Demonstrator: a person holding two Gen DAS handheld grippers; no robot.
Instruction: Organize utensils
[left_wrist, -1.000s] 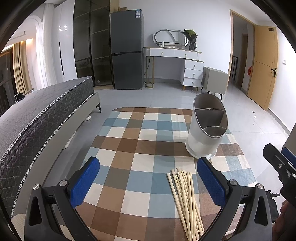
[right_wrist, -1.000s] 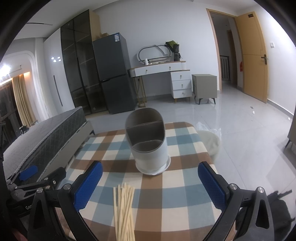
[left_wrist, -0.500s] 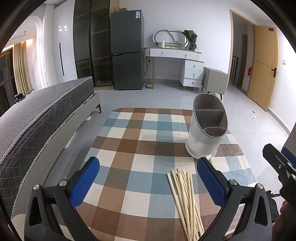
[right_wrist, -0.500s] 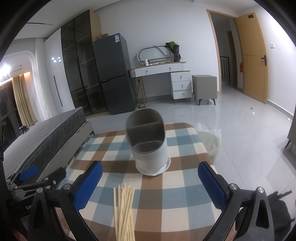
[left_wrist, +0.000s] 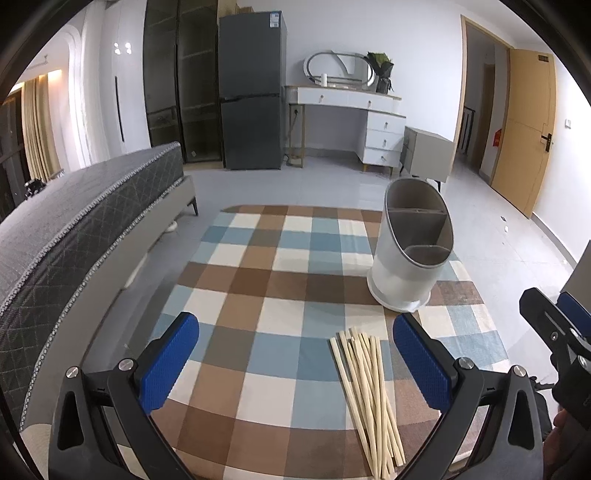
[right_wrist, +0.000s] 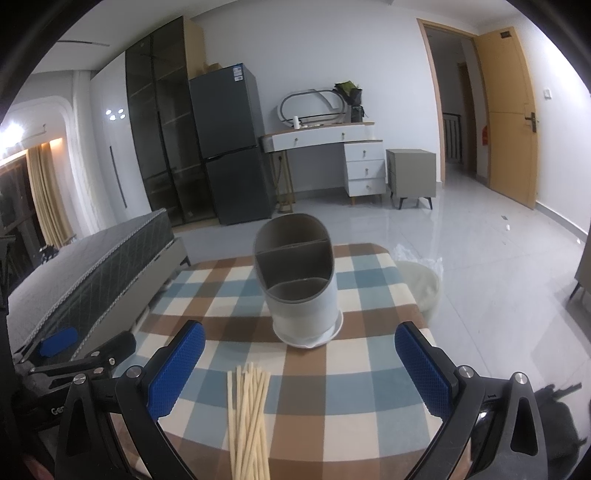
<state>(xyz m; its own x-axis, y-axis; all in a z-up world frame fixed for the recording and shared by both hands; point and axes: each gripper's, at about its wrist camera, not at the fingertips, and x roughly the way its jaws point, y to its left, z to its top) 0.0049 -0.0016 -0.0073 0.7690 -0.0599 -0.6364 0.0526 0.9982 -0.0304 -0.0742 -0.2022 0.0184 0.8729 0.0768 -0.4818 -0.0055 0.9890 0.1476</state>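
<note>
Checked cloth (left_wrist: 280, 280) in brown, blue, cream and grey squares covers the bench; pale cream chopsticks (left_wrist: 369, 391) lie on it; beyond them, a white utensil holder (left_wrist: 402, 273) with grey inside; bright blue textured fingers (right_wrist: 177, 369) on black frames; dark grey quilted bed (left_wrist: 74, 229) left of the cloth.

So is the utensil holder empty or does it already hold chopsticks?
Empty: the utensil holder shows bare compartments, and the chopsticks lie on the checked tablecloth.
</note>
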